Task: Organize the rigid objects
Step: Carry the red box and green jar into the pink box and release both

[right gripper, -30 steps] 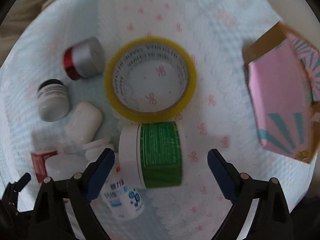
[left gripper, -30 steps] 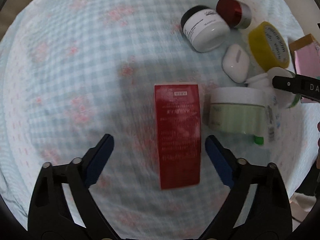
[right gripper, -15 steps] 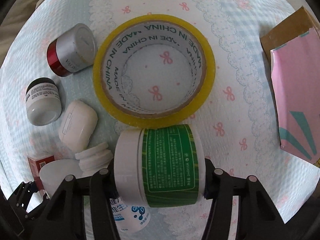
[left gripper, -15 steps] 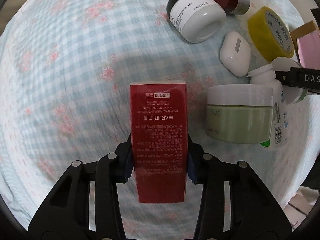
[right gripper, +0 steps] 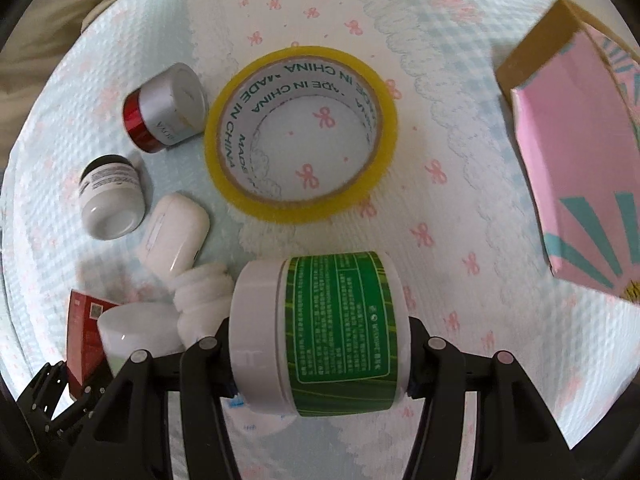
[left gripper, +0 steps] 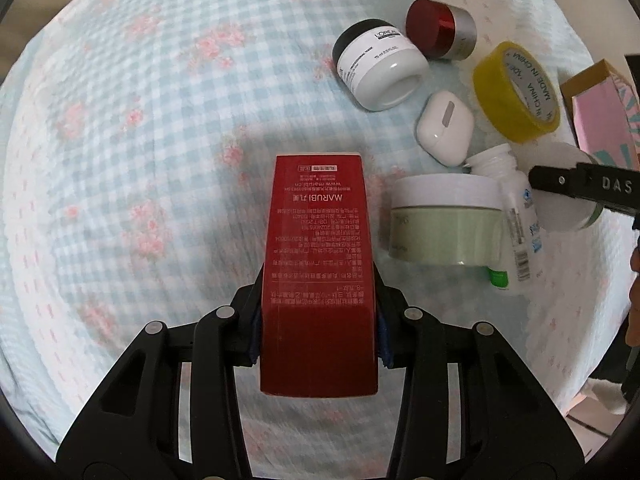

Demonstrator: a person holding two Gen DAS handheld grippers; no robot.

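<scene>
My left gripper [left gripper: 318,336] points down and is shut on a red carton [left gripper: 318,272], its pads pressing both long sides near the lower end. My right gripper [right gripper: 320,364] is shut on a white jar with a green label [right gripper: 340,328], which lies sideways between the pads. In the left wrist view the right gripper's black arm [left gripper: 588,188] shows at the far right over that jar. The red carton [right gripper: 82,328] and the left gripper's frame [right gripper: 52,396] appear at the lower left of the right wrist view.
On the checked cloth [left gripper: 140,160] lie a pale green jar [left gripper: 446,220], a white bottle [left gripper: 518,236], a white earbud case [left gripper: 444,128], a black-lidded white jar [left gripper: 380,68], a red-and-silver jar [left gripper: 440,30] and a yellow tape roll [right gripper: 300,132]. A pink box [right gripper: 580,176] sits at the right.
Both grippers stood open a second ago and have closed, the left on the red carton, the right on the green-labelled jar. The left gripper dipped toward the cloth, then rose a little.
</scene>
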